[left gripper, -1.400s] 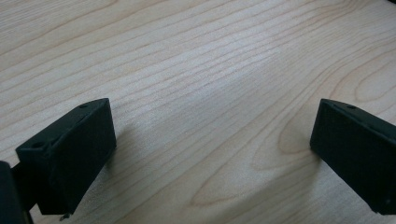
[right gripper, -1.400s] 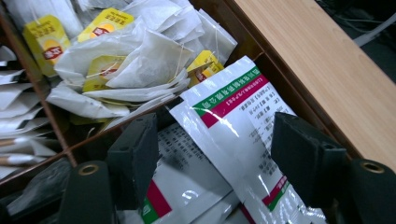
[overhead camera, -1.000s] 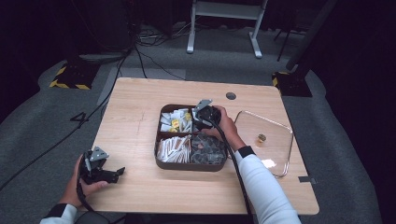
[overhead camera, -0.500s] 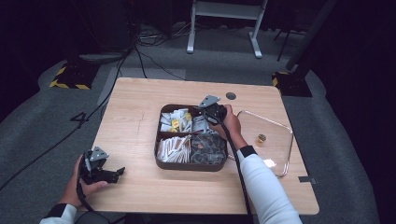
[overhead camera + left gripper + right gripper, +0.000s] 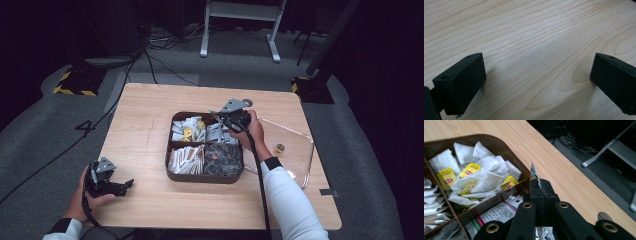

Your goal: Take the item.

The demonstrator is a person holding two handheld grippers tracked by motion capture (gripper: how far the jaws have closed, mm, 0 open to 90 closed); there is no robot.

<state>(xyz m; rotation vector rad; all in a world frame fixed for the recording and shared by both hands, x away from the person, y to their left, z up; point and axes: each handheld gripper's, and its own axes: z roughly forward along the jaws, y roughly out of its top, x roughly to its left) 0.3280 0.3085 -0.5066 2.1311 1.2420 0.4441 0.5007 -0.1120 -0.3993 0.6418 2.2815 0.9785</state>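
Left gripper sat at the near-left of the table, held in the left hand. Jaws spread wide, nothing between them, bare wood under them in the left gripper view. It lay in the same spot as a second earlier.

Right gripper was over the far-right compartment of the brown tray in the table's middle. In the right gripper view its jaws were pressed together, pinching a thin packet by its edge; the green-and-white tip stuck up past the jaw ends. The packet hung above the tray's far-right corner, beside the tea bags. The jaws had just been closing on the packet. Compared with a second earlier, the right gripper sat higher above the tray. Clear lid lay to the tray's right, unchanged.
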